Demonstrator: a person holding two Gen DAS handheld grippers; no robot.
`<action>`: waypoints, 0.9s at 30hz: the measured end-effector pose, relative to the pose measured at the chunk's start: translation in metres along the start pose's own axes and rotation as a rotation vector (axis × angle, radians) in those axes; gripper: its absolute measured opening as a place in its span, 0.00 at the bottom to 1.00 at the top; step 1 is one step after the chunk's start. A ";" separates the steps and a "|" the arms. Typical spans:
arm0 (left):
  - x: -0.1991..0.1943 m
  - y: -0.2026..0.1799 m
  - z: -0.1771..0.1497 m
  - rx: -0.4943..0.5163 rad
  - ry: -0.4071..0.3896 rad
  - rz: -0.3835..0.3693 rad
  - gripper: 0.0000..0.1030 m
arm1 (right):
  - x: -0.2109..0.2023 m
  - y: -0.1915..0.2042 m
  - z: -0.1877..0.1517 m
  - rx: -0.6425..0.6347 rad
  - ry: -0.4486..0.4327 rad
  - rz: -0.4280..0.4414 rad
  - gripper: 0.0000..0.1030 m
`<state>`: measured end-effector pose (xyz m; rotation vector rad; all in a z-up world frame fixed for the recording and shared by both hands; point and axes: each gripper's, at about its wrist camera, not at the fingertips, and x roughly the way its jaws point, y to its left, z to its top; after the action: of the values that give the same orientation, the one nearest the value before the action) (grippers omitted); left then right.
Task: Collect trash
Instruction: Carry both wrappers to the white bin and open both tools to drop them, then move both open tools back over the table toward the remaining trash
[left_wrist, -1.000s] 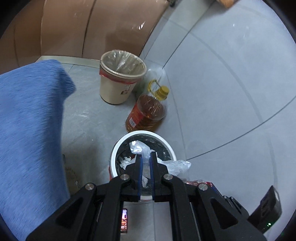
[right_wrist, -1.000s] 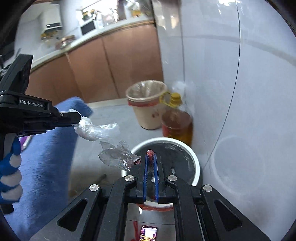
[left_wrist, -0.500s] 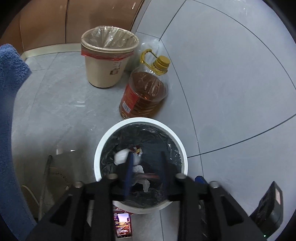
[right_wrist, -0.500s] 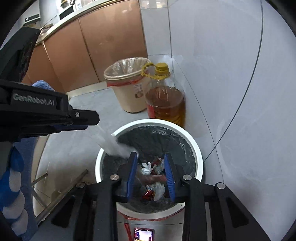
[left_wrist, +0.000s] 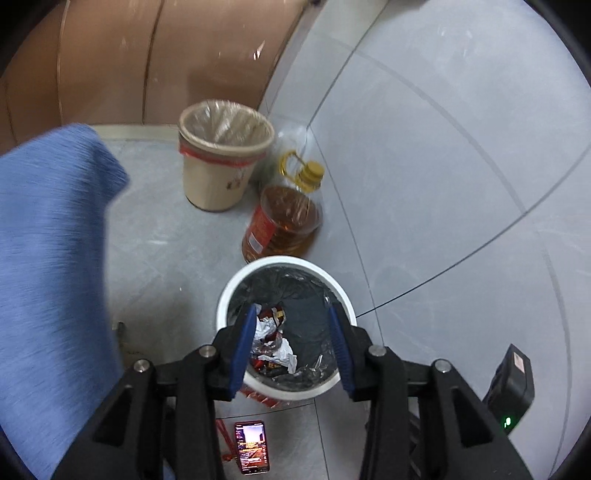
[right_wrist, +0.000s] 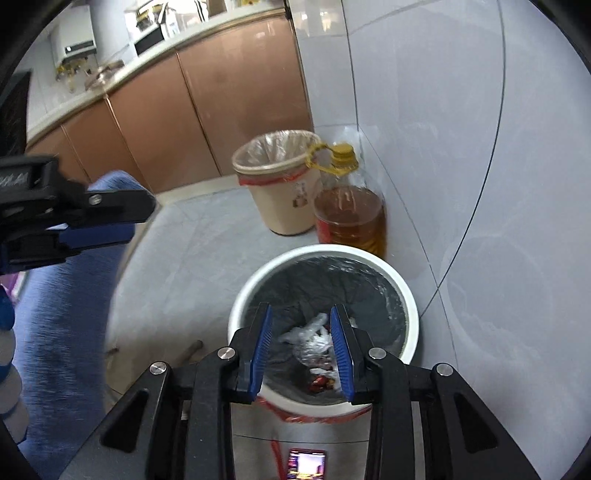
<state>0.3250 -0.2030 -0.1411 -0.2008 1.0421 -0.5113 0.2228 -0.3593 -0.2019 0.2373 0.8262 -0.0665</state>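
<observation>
A white bin with a black liner (left_wrist: 236, 284) (right_wrist: 402, 288) stands on the floor by the wall. Crumpled plastic and red wrappers (left_wrist: 271, 339) (right_wrist: 314, 341) lie in it. My left gripper (left_wrist: 293, 314) is open and empty above the bin. My right gripper (right_wrist: 301, 314) is open and empty above the same bin. The left gripper's fingers also show at the left of the right wrist view (right_wrist: 110, 206), away from the bin.
A beige bin with a clear liner (left_wrist: 221, 166) (right_wrist: 280, 184) and a bottle of amber oil (left_wrist: 288, 218) (right_wrist: 351, 214) stand behind the white bin. A blue cloth surface (left_wrist: 48, 258) is at left. A lit phone (left_wrist: 251, 446) lies on the floor. Brown cabinets (right_wrist: 184, 110) stand behind.
Both grippers opened over the white bin and let the clear plastic and the red wrapper drop into it. The left gripper then pulled back to the left.
</observation>
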 end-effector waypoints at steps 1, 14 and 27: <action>-0.013 0.002 -0.002 0.003 -0.019 0.001 0.37 | -0.010 0.005 0.001 -0.003 -0.012 0.013 0.32; -0.179 0.059 -0.050 0.017 -0.212 0.122 0.37 | -0.107 0.098 0.021 -0.107 -0.110 0.202 0.32; -0.261 0.148 -0.106 -0.060 -0.296 0.249 0.37 | -0.142 0.197 0.024 -0.234 -0.109 0.365 0.32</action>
<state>0.1747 0.0626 -0.0512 -0.1903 0.7796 -0.2162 0.1740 -0.1780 -0.0460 0.1592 0.6649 0.3556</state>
